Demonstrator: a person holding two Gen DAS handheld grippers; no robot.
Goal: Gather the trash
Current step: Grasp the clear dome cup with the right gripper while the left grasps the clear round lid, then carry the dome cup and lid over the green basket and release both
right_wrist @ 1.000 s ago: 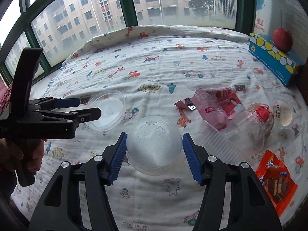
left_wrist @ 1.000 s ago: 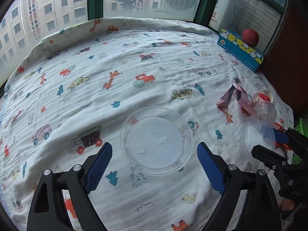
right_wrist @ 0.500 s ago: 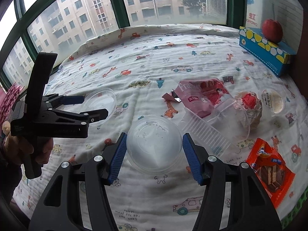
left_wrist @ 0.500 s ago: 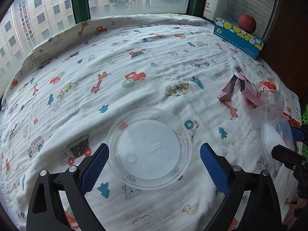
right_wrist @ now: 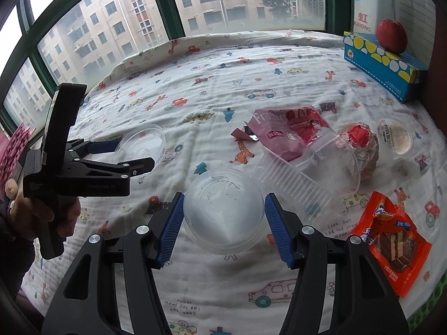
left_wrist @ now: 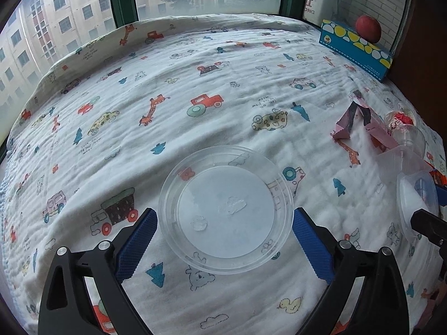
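A shallow clear plastic dish (left_wrist: 226, 209) lies flat on the printed bedsheet (left_wrist: 195, 69). My left gripper (left_wrist: 225, 213) is open and straddles it, a blue pad close beside each side of the rim. In the right wrist view that dish (right_wrist: 139, 145) shows between the left gripper's (right_wrist: 135, 153) fingers. My right gripper (right_wrist: 223, 195) is shut on a clear domed cup (right_wrist: 223, 209). In the left wrist view the domed cup (left_wrist: 416, 206) sits in the right gripper (left_wrist: 430, 206) at the right edge.
More litter lies right of the cup: a pink snack wrapper (right_wrist: 287, 136), a ribbed clear cup on its side (right_wrist: 307, 173), a crumpled red-and-clear ball (right_wrist: 360, 145), a small round tub (right_wrist: 394, 136), an orange wafer packet (right_wrist: 391, 240). A blue tissue box (right_wrist: 385, 67) carries an apple (right_wrist: 391, 36).
The left gripper has come closer to the clear dish, which now fills the gap between its pads. The right gripper keeps the domed cup in the same grip.
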